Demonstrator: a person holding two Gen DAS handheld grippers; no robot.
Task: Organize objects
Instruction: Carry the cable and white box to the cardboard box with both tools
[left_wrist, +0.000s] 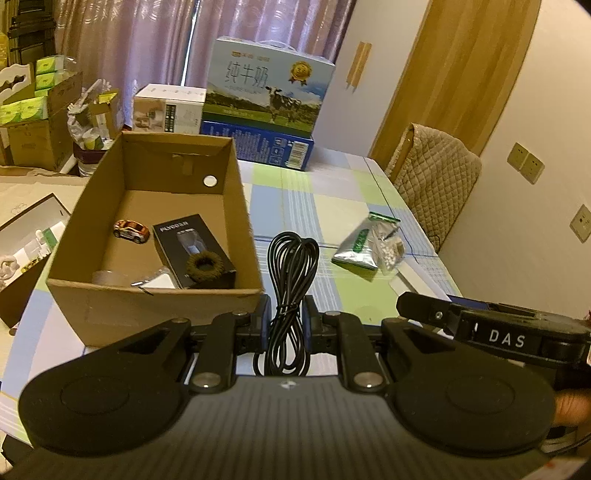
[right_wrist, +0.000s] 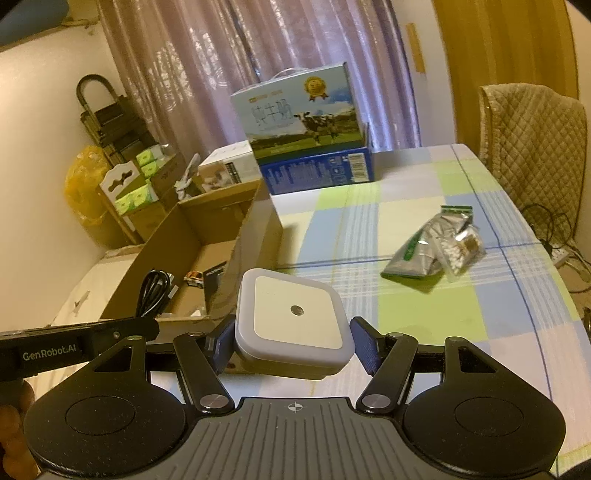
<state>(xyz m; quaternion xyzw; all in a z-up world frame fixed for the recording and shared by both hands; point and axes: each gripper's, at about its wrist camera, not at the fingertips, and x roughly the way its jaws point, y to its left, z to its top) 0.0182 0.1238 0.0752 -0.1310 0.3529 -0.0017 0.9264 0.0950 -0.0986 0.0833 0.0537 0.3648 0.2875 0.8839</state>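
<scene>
While both loads hang clear of the table, gripped and ready for dropping. Nearest, left tongs pinched narrow on a coiled black cable, caught at its tie so the loops stay bundled, held just right of the cardboard box and near its front corner. Right tongs closed around a square white night light, face up, clamped by its sides, likewise short of the box's near edge. Inside the box already: a toy car, a black carton with a brown ring resting on it. Farther right on the checked cloth, silver packets not yet collected, probably next. Farthest, a milk carton case by the curtain.
</scene>
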